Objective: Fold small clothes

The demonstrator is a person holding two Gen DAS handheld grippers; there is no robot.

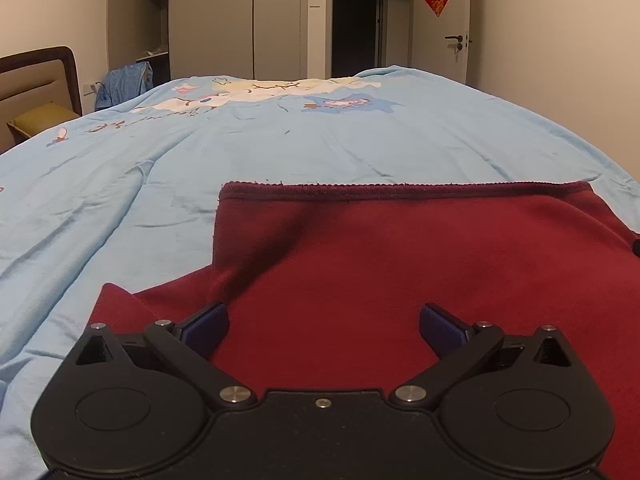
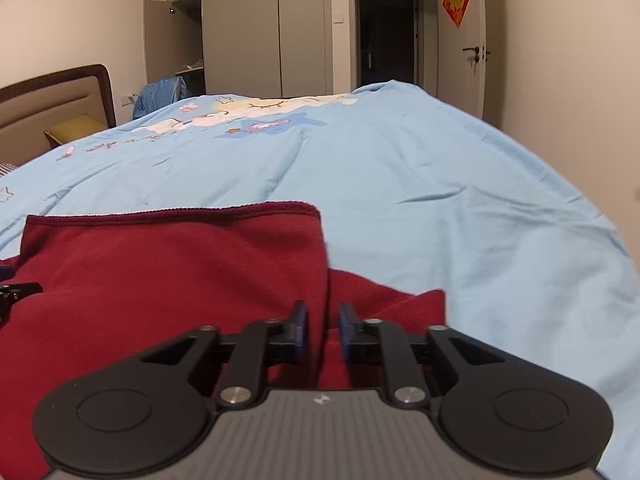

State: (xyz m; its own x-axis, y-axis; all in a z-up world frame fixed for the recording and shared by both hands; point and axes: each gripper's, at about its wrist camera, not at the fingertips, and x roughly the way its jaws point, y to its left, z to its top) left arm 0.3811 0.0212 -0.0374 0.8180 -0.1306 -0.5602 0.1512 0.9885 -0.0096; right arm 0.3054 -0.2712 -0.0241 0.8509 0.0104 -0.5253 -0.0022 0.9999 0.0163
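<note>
A dark red, soft fleece garment lies spread on a bed covered by a light blue cartoon-print quilt, near the bed's near edge, its stitched hem running straight across on the far side. The left gripper hovers low over the garment's left part with its blue-padded fingers wide apart and nothing between them. The right gripper has its fingers drawn nearly together, pinching a raised fold of the red garment at its right edge.

Beige wardrobe behind blue-quilted bed
</note>
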